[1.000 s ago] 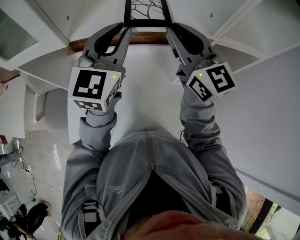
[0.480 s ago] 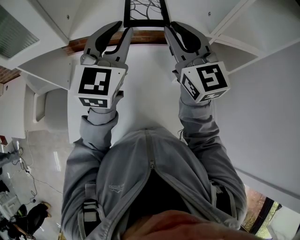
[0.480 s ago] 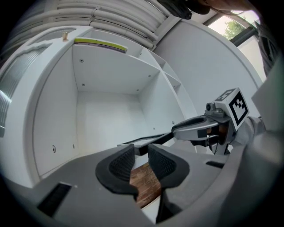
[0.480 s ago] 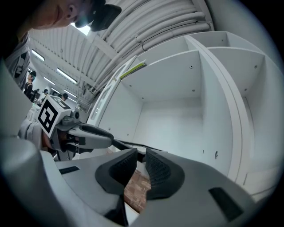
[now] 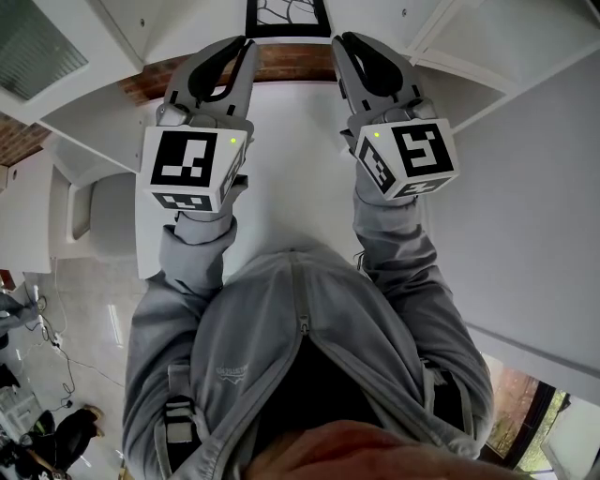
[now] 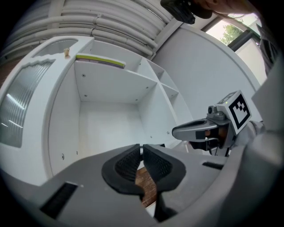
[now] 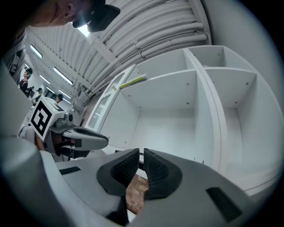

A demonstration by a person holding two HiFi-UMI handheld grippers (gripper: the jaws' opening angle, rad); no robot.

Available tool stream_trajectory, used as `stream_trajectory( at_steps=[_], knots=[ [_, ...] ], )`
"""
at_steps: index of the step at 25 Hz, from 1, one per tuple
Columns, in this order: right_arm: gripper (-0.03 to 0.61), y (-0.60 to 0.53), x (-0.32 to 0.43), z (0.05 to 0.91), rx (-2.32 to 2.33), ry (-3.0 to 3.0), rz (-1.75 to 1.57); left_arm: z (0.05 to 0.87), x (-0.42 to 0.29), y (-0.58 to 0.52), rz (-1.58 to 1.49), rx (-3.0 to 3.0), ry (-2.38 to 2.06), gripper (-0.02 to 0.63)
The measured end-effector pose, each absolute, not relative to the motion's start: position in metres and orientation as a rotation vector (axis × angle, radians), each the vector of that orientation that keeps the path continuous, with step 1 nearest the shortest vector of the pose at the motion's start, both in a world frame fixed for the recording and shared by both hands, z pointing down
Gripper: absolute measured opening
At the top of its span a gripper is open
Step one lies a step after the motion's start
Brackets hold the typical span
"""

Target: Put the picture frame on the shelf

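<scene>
left gripper (image 5: 241, 45) and right gripper (image 5: 341, 43), just closing tighter, both pinch one picture frame (image 5: 286, 15).

R gripper (image 7: 142, 156) jaws nearly together, just been closing on thin dark edge of pic frame (image 7: 118, 151). L gripper (image 7: 86, 141) at left. White shelf (image 7: 202, 93) far side.

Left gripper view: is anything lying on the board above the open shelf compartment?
Yes, a flat yellow-green item lies on the shelf's top board, just above the open compartment.
</scene>
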State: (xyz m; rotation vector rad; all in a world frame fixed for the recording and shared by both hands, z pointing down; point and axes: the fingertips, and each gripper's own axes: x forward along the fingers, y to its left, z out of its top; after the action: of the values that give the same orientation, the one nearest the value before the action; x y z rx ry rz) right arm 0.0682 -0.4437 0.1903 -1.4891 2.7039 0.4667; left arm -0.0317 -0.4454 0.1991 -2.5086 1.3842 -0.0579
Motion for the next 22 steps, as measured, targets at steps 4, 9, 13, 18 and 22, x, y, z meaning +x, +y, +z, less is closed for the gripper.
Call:
stream_trajectory(
  at_steps=[4, 9, 13, 18, 22],
  knots=[
    [0.034, -0.420, 0.077, 0.184, -1.545, 2.640, 0.438, 0.193, -0.030, -0.422, -0.022, -2.508, 1.377, 0.008],
    [0.028, -0.389, 0.084, 0.185, -1.612, 2.572, 0.435, 0.198, -0.031, -0.393, -0.008, -2.501, 1.404, 0.008],
    [0.028, -0.364, 0.088, 0.199, -1.647, 2.543, 0.440, 0.215, -0.034, -0.369, -0.008, -2.504, 1.442, 0.008],
    [0.028, -0.338, 0.091, 0.227, -1.698, 2.524, 0.417, 0.244, -0.035, -0.343, -0.030, -2.521, 1.481, 0.007],
    [0.028, -0.324, 0.090, 0.253, -1.728, 2.524, 0.390, 0.265, -0.039, -0.328, -0.047, -2.524, 1.512, 0.007]
  ],
)
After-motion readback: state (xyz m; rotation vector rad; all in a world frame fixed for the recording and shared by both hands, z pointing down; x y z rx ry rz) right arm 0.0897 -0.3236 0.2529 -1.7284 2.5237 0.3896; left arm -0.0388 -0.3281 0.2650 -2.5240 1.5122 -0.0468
